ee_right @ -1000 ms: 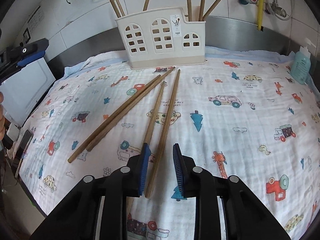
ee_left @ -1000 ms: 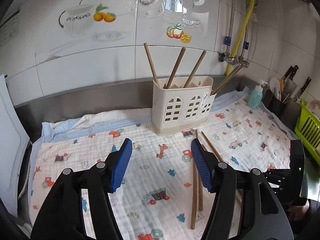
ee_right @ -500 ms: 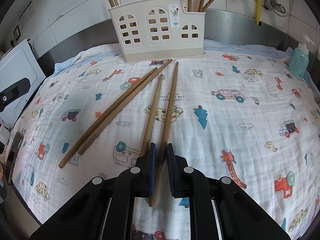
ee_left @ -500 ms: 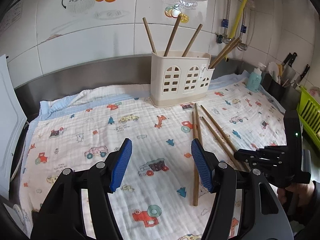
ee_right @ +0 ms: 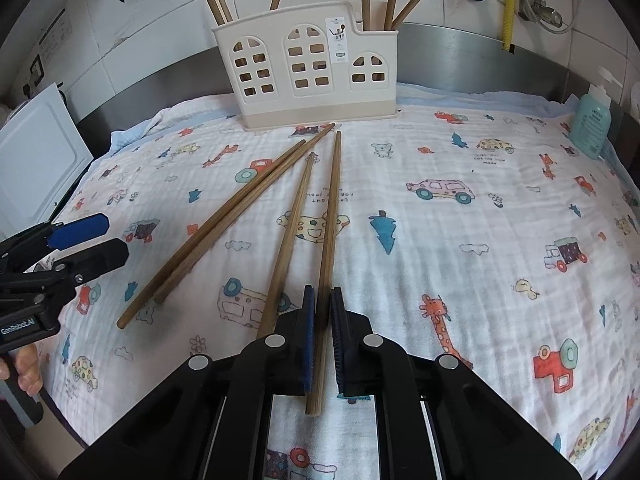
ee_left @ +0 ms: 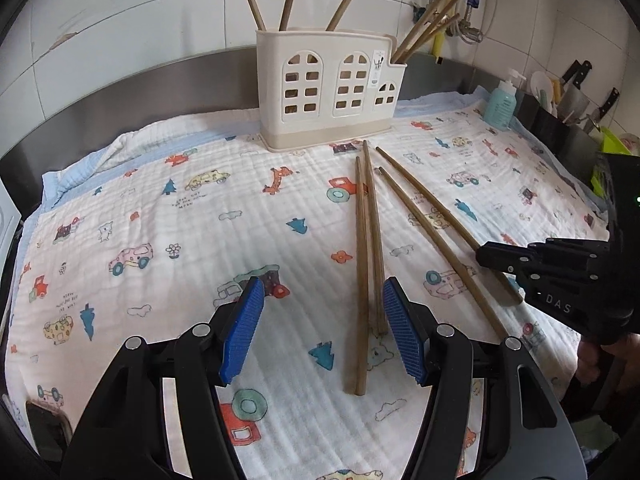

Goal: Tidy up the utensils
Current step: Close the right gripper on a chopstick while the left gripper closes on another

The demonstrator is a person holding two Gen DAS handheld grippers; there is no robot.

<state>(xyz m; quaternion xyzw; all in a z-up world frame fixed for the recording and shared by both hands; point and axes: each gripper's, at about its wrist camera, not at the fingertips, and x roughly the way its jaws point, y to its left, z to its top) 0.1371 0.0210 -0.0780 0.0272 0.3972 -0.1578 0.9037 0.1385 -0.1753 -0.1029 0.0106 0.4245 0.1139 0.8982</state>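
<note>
Several wooden chopsticks lie on a patterned cloth [ee_right: 460, 220] in front of a cream utensil holder [ee_right: 308, 68] that has more chopsticks standing in it. My right gripper [ee_right: 322, 320] is shut on the near end of the rightmost chopstick [ee_right: 332, 208], which still rests on the cloth. My left gripper [ee_left: 322, 320] is open and empty, low over the cloth, with the near ends of two chopsticks [ee_left: 366, 248] between its fingers. The holder also shows in the left wrist view [ee_left: 328, 88].
A blue soap bottle [ee_right: 592, 124] stands at the cloth's right edge. A black knife and utensil rack [ee_left: 560, 116] and a green basket stand beyond it. A white board [ee_right: 32, 160] leans at the left. Tiled wall and pipes lie behind.
My right gripper closed from partly open onto the rightmost chopstick. My left gripper pulled back and down, nearer the chopsticks' near ends.
</note>
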